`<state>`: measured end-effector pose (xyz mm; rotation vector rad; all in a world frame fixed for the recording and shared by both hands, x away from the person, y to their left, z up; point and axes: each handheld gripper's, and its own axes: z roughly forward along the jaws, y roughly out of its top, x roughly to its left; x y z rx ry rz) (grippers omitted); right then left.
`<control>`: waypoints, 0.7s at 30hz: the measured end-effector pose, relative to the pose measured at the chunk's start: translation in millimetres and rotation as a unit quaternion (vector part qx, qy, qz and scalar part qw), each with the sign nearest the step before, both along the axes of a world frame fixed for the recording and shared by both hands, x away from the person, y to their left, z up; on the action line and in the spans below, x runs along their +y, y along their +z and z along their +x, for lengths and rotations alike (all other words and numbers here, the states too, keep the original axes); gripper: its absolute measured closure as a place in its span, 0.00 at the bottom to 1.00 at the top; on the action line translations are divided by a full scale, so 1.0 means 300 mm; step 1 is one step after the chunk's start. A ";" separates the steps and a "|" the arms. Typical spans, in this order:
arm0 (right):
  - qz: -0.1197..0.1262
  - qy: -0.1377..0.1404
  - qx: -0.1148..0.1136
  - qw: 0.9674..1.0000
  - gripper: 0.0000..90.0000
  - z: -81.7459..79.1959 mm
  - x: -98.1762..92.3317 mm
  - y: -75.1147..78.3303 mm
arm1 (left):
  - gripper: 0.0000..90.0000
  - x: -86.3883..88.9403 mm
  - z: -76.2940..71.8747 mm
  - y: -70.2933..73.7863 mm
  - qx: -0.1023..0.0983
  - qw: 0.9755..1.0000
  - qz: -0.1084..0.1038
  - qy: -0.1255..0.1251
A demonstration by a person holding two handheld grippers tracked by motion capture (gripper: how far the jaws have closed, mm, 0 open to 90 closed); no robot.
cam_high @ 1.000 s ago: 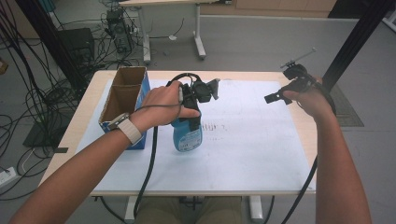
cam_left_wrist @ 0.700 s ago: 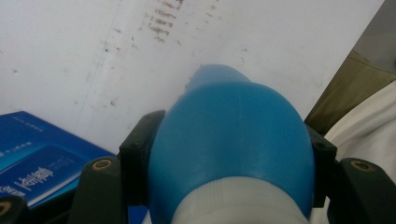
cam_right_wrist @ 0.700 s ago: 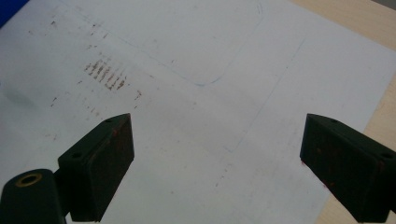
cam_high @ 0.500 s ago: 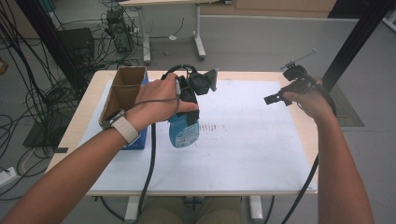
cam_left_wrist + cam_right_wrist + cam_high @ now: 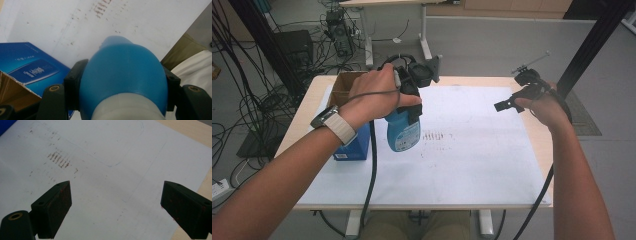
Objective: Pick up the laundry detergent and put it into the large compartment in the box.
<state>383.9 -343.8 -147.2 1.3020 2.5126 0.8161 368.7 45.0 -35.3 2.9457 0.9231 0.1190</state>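
Left gripper (image 5: 412, 107) clamped on blue bottle (image 5: 403, 131), blue box (image 5: 348, 145) just beside it, right gripper (image 5: 116, 208) jaws wide, white sheet (image 5: 105, 182) beneath.

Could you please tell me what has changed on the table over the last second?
The left gripper, shut on the blue plastic bottle, has lifted it up off the white paper sheet. The right gripper stayed put with its jaws open, and the blue cardboard box has not moved.

Blue bottle (image 5: 403, 131) upright, off the table
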 end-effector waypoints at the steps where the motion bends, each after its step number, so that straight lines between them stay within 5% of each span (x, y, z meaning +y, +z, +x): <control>1: -0.001 0.002 0.000 1.000 0.11 0.001 0.001 0.000 | 0.42 0.006 0.003 0.003 0.002 1.000 -0.001 0.003; 15: -0.004 0.006 -0.005 1.000 0.11 -0.009 0.015 0.016 | 0.42 0.040 0.023 0.094 0.011 0.999 0.013 0.049; 21: -0.003 0.012 -0.009 1.000 0.11 -0.011 0.017 0.021 | 0.42 0.062 0.042 0.134 0.022 0.996 0.009 0.083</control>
